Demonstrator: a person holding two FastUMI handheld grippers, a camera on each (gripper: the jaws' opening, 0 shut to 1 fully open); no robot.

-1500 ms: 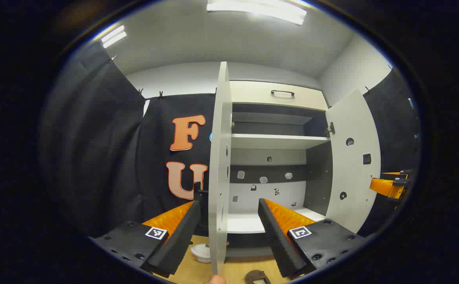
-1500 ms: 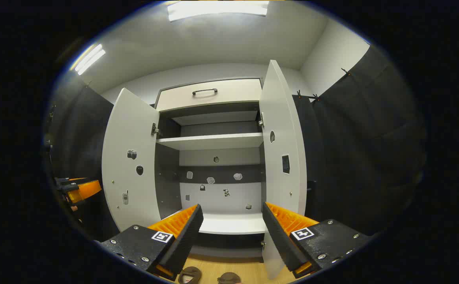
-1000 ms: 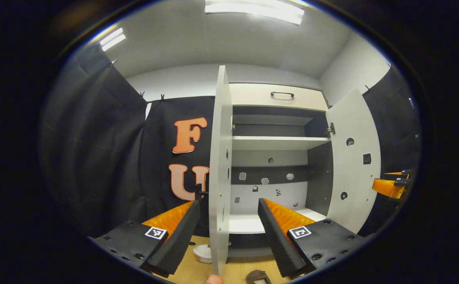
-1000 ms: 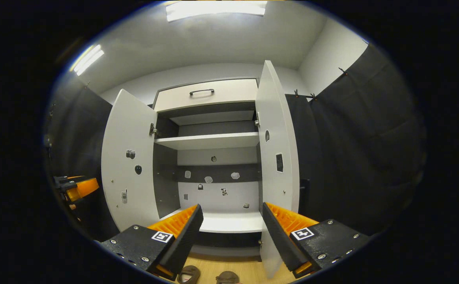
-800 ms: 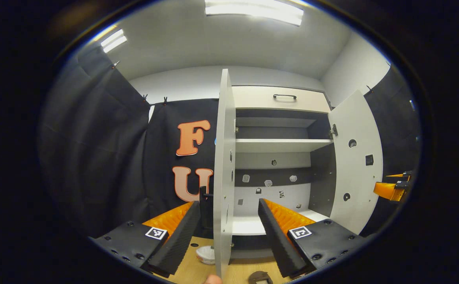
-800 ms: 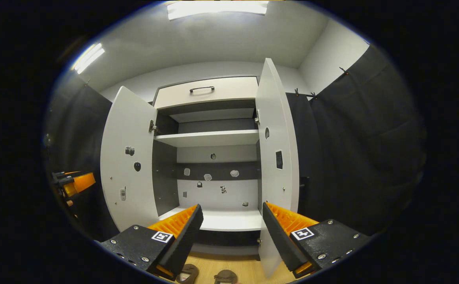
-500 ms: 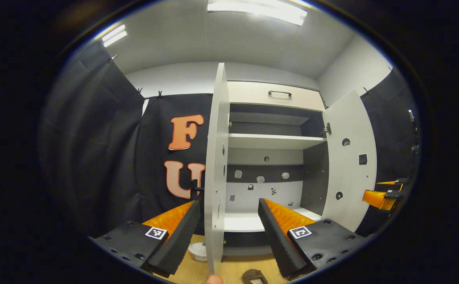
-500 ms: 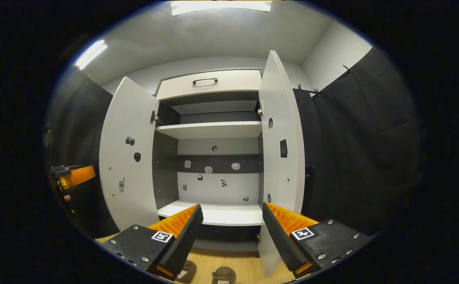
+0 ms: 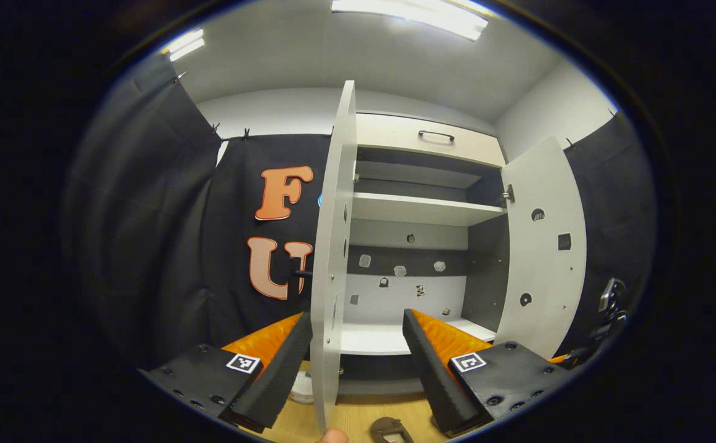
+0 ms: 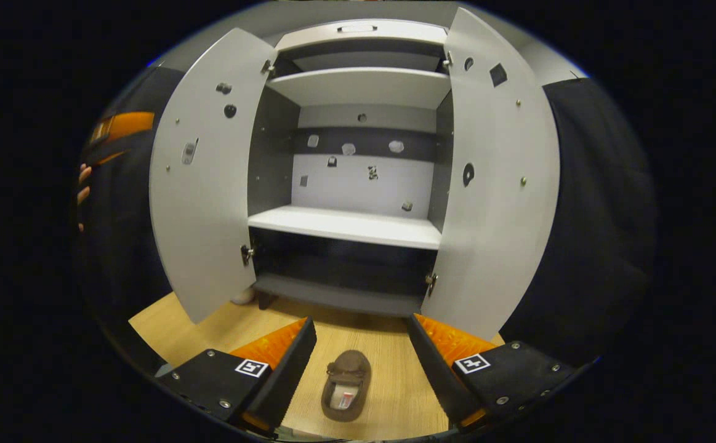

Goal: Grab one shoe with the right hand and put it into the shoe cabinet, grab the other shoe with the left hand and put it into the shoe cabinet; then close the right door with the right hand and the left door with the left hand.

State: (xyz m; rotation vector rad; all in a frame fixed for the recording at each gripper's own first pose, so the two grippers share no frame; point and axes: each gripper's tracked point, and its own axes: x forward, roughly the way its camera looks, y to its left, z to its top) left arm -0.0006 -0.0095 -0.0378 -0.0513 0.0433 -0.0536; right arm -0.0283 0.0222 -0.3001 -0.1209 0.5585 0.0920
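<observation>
The brown slipper-like shoe (image 10: 346,385) lies on the light wooden floor (image 10: 222,326) in front of the pale grey two-door shoe cabinet (image 10: 348,224), toe toward the cabinet. In the right gripper view it sits straight ahead between the two fingers of your right hand-held gripper (image 10: 358,363), a little closer to the left finger, with floor showing on both sides of it. That gripper is spread wide and holds nothing; it hovers over the shoe and, as far as I can judge, does not touch it.

You are on the first step: taking one shoe with the right hand. The next move, I judge, calls for lowering the fingers on either side of the shoe and closing across its width, then lifting it to the white lower shelf (image 10: 345,223) of the cabinet.

Both cabinet doors stand open: the left door (image 10: 201,178) and the right door (image 10: 496,178) swing outward from the cabinet, so the way in is free.

In the left gripper view, your left hand-held gripper (image 9: 358,363) is also spread wide and empty. The open left door's edge (image 9: 332,258) stands between its fingers, nearer the left one. A brown shoe (image 9: 391,429) shows on the floor below that gripper, in front of the cabinet; I cannot tell whether it is the same shoe or the other one.
</observation>
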